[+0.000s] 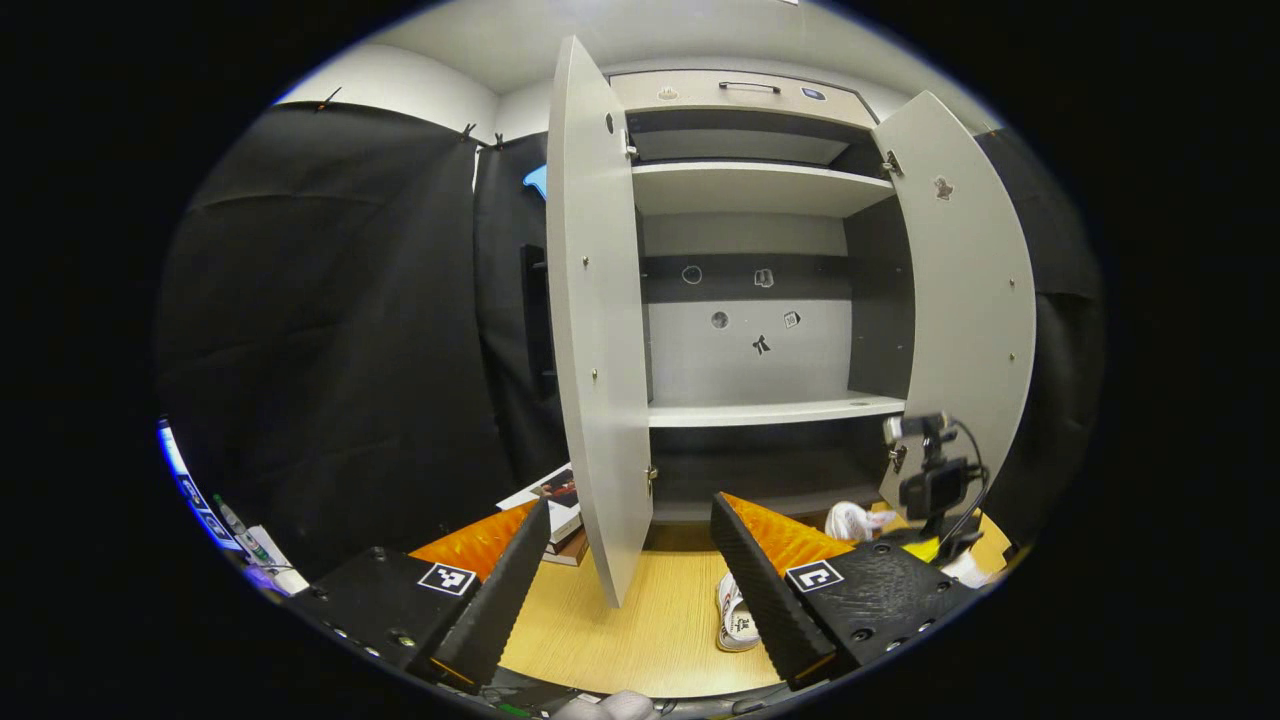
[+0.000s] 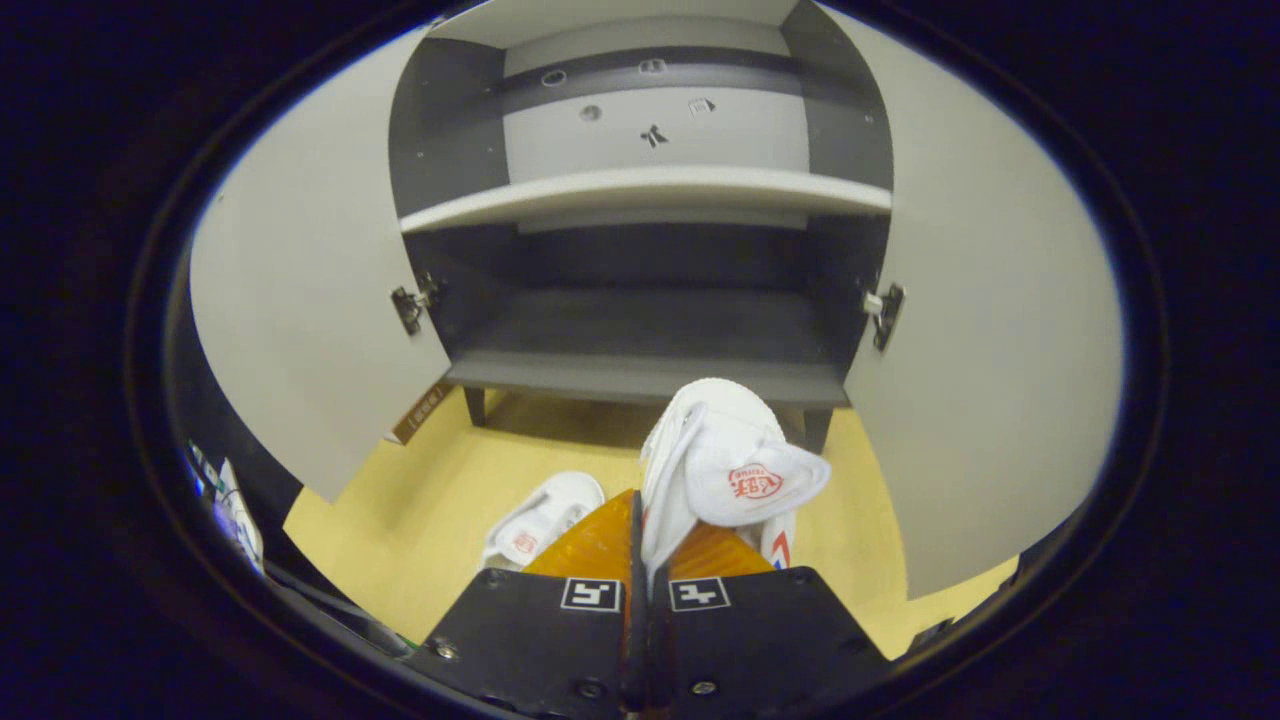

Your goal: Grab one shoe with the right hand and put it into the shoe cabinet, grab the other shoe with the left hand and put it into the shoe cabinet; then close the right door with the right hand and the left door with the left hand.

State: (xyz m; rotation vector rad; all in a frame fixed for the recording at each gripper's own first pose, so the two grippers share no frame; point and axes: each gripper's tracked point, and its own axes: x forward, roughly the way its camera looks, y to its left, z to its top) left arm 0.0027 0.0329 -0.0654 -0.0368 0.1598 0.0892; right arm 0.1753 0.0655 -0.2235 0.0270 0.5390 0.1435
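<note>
The right gripper (image 2: 645,520) is held low and points at the bottom of the shoe cabinet (image 2: 640,340); its fingers are pressed tight together on the side of a white shoe (image 2: 725,470); the shoe sticks up and forward from the fingers, off the floor (image 2: 420,510), just in front of the bottom shelf (image 2: 640,375); it has a red mark on its strap, too small to read; the other shoe (image 2: 540,525) lies on the wood floor at about 8 o'clock from the held one, near the fingers; it has a small red mark too.

The left gripper (image 1: 630,580) is held back from the cabinet and higher up, looking straight at it; its fingers are wide apart with nothing between them; between the fingers, low down, the other shoe (image 1: 735,615) lies on the floor; at about 1 o'clock from it the held shoe (image 1: 850,520) shows as a white lump, next to the right gripper's rig (image 1: 930,480) with its black cable.

Both doors are wide open; the left door (image 1: 595,320) stands edge-on near the middle of the left gripper view; the right door (image 1: 960,290) swings out at 3 o'clock; the shelves (image 1: 770,410) inside are bare; some books (image 1: 555,510) lie on the floor at 9 o'clock from the left door's bottom.
</note>
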